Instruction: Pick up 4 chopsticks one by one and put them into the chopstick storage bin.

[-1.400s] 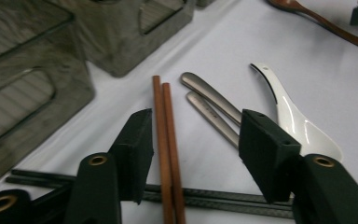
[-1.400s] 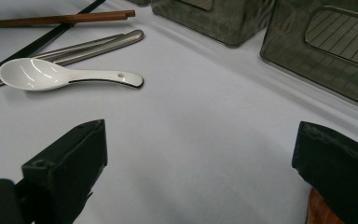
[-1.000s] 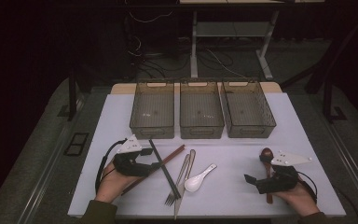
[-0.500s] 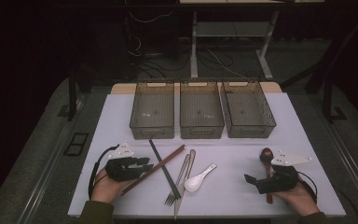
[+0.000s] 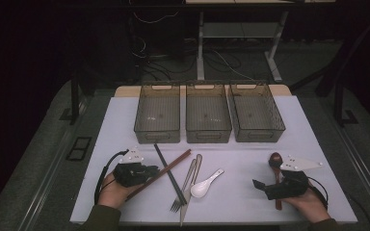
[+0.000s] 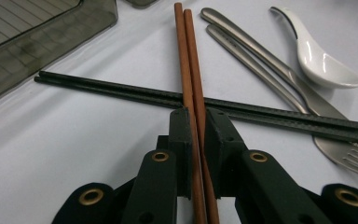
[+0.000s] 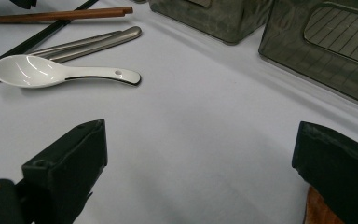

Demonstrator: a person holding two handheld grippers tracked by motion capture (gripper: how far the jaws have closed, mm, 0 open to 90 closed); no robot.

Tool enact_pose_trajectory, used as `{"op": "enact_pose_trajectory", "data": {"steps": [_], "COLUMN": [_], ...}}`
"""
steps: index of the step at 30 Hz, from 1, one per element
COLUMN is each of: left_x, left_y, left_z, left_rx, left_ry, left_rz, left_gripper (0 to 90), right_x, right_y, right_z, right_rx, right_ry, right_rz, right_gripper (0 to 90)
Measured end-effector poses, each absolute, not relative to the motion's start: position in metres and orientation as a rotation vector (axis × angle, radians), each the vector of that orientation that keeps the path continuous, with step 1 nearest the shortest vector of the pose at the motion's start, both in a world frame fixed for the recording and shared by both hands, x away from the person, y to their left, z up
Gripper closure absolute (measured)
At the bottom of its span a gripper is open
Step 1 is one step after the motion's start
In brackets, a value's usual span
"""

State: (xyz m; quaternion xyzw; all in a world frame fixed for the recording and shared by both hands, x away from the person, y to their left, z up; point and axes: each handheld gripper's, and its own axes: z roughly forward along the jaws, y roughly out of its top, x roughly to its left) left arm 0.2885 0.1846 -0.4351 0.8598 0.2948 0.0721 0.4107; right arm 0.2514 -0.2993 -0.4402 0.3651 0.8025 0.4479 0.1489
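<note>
A pair of brown chopsticks lies slantwise across a pair of black chopsticks, and my left gripper is shut on the brown pair near its lower end. In the high view the left gripper sits at the front left, with the brown chopsticks running up to the right. My right gripper rests at the front right, open, with nothing between its jaws. A dark wooden spoon lies beneath it.
A steel fork, a knife and a white ceramic spoon lie mid-table. Three smoky transparent bins stand in a row behind them. The white mat is bare between the spoons.
My left gripper has slid slightly toward the near edge along the brown chopsticks. The right gripper has stayed in place.
</note>
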Motion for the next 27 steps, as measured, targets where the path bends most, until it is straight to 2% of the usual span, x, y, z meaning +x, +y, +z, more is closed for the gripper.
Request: {"op": "enact_pose_trajectory", "data": {"steps": [27], "left_x": [0.2930], "left_y": [0.1830], "left_z": [-0.4412], "left_rx": [2.201], "left_ry": [0.749], "left_rz": [0.176], "left_gripper": [79.6], "right_x": [0.2516], "right_y": [-0.3011], "right_z": [-0.4399], "right_rx": [1.054], "right_ry": [2.301], "right_rz": [1.286], "right_gripper": [2.8]}}
